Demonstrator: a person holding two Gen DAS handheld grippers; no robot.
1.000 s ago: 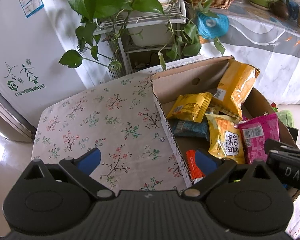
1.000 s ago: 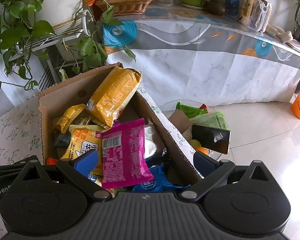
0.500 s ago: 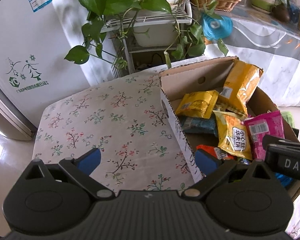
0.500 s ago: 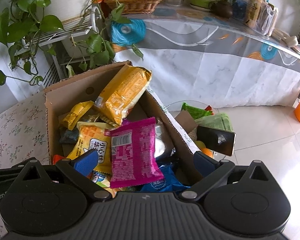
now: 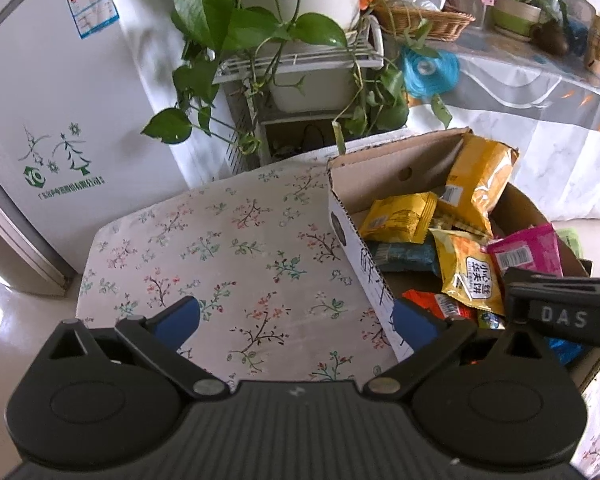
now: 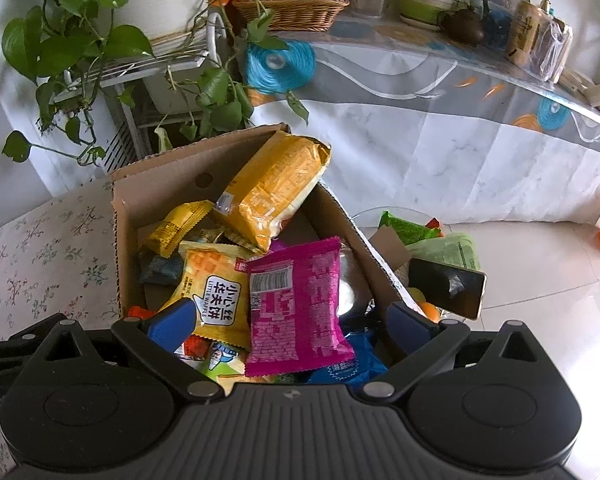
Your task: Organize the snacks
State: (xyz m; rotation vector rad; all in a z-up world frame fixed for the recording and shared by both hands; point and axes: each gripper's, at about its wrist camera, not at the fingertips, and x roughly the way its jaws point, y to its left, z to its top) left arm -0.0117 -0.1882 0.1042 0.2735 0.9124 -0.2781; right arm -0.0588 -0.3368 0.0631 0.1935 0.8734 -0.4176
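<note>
The floral-clothed bench [image 5: 236, 248] carries an open cardboard box [image 6: 160, 184] at its right end, heaped with snack packets. A large orange packet [image 6: 272, 188] leans on the box's far wall; a magenta packet [image 6: 296, 304] lies on top, beside a yellow waffle packet [image 6: 212, 284] (a small yellow one [image 5: 398, 218] sits behind). The left tool [image 5: 296, 320] hangs over the cloth, fingers apart and empty; the right tool [image 6: 288, 322] hangs over the box, likewise spread.
</note>
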